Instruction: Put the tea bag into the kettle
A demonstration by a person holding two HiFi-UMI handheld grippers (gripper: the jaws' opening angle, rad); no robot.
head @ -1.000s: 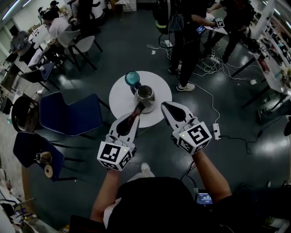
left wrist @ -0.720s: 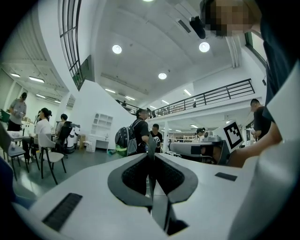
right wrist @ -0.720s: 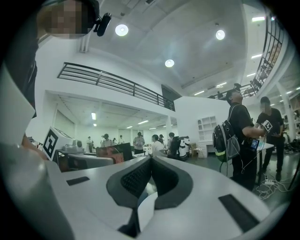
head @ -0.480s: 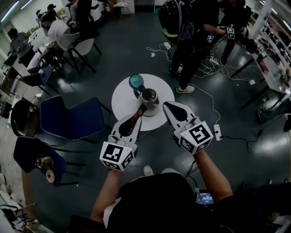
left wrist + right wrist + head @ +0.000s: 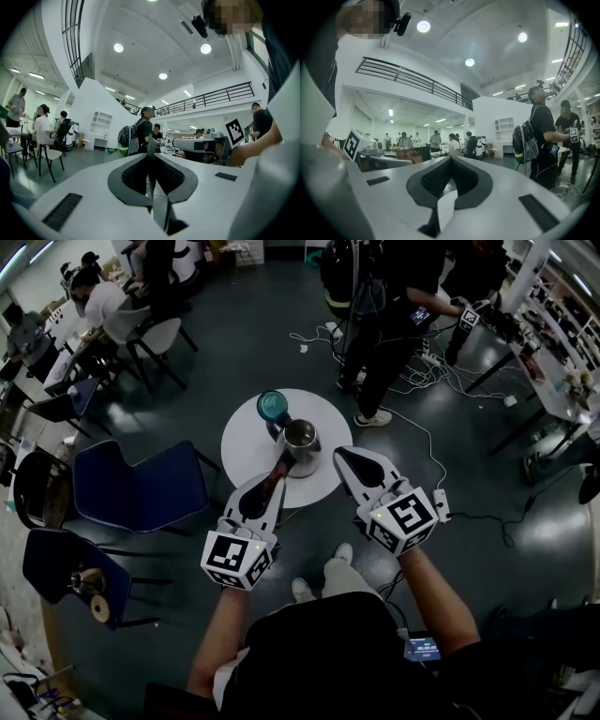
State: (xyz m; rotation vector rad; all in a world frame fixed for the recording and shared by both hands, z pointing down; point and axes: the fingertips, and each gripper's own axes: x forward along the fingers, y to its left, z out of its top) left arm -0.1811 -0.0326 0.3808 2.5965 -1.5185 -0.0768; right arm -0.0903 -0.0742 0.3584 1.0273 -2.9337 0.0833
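A steel kettle [image 5: 300, 441] stands open on a small round white table [image 5: 246, 448], and its teal lid [image 5: 273, 406] lies just behind it. My left gripper [image 5: 275, 482] is low over the table's near edge, shut on a reddish-brown tea bag [image 5: 283, 465] that reaches toward the kettle's near rim. In the left gripper view the tea bag [image 5: 151, 144] shows edge-on as a thin sheet pinched in the left gripper [image 5: 151, 158]. My right gripper [image 5: 340, 455] hovers at the kettle's right, shut with nothing in it. The right gripper [image 5: 450, 158] has its tips meeting in its own view.
Two blue chairs [image 5: 141, 482] [image 5: 66, 559] stand left of the table. People [image 5: 380, 306] stand beyond it, with cables and a power strip [image 5: 441, 507] on the dark floor to the right. The person's shoes [image 5: 339, 554] are below the grippers.
The view has shifted slightly and the person's feet have stepped forward. Both grippers keep nearly the same place beside the kettle, and the left still holds the tea bag.
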